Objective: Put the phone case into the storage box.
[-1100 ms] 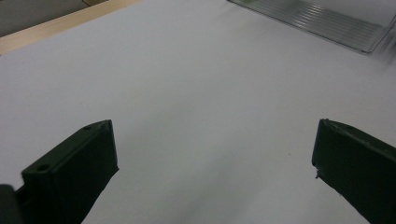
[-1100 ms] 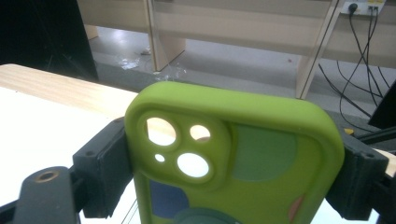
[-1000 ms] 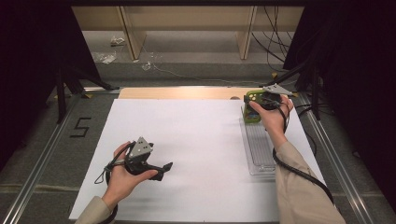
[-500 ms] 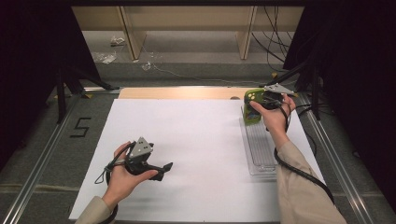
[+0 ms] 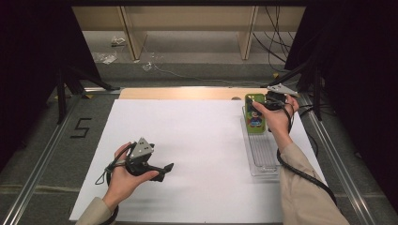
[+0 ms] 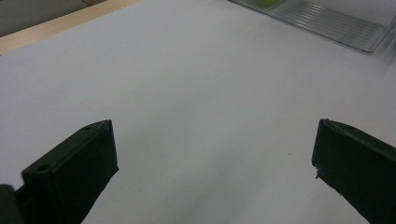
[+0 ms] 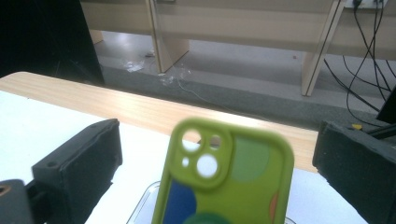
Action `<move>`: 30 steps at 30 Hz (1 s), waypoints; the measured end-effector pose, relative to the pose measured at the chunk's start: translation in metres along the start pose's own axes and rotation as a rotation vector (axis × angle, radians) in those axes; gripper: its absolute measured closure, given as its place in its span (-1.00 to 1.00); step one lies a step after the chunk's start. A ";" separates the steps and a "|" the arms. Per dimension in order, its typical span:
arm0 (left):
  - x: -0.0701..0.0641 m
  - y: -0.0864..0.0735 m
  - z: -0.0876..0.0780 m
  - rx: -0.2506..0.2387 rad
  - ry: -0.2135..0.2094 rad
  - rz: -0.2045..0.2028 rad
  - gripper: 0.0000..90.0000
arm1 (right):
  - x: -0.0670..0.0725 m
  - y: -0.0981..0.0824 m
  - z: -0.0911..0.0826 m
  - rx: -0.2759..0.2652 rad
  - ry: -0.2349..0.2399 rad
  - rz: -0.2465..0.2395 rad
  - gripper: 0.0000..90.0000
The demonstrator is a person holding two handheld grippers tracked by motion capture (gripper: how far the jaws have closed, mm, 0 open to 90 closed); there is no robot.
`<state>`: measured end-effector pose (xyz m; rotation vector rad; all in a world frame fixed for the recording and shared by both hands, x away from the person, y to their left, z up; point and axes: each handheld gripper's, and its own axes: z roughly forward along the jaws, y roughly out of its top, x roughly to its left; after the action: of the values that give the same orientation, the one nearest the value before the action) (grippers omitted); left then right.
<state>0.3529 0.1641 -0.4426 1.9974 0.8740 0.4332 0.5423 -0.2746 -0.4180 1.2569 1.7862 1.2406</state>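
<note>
Two grippers were in play, one per hand. Right gripper (image 5: 263, 104) sat at the far right of the table, w/ the person's right hand (image 5: 274, 117) wrapped round it, at the far end of a clear plastic tray (image 5: 263, 157). A green phone case (image 7: 224, 182) stood betw. its jaws in the right gripper view, camera cut-outs at the top, coloured blobs on its back; it looked upright or leaning, lower end in the tray's far end. Jaws had just been opening & stood wide, gaps visible on both sides of the case, so pads weren't pressing on it. From the high view the case (image 5: 255, 114) showed as a green slab just left of the right hand, over the tray's far end.

Left gripper (image 5: 162, 169) lay low over the white sheet (image 5: 187, 140) at the near left, held in the left hand (image 5: 124, 176), grey plate on top. Its jaws were apart in the left gripper view, w/ nothing betw. them but bare sheet (image 6: 196, 93); tray corner (image 6: 327, 23) showed far off at top right. Left gripper was well apart from the tray & case. Wooden table edge (image 5: 187, 93) ran along the sheet's far side.
</note>
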 end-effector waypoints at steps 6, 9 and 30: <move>0.000 0.000 0.000 0.002 -0.001 0.000 -1.00 | -0.001 0.000 -0.002 -0.005 0.002 -0.004 -0.94; 0.000 0.000 0.000 0.002 -0.001 0.001 -1.00 | 0.000 0.001 -0.003 -0.007 0.004 -0.006 -0.94; 0.000 0.001 -0.001 0.000 0.004 0.000 -1.00 | 0.015 0.003 -0.030 -0.031 0.053 -0.078 -0.71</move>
<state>0.3525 0.1644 -0.4413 1.9968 0.8765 0.4377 0.5127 -0.2707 -0.4040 1.1357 1.8289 1.2630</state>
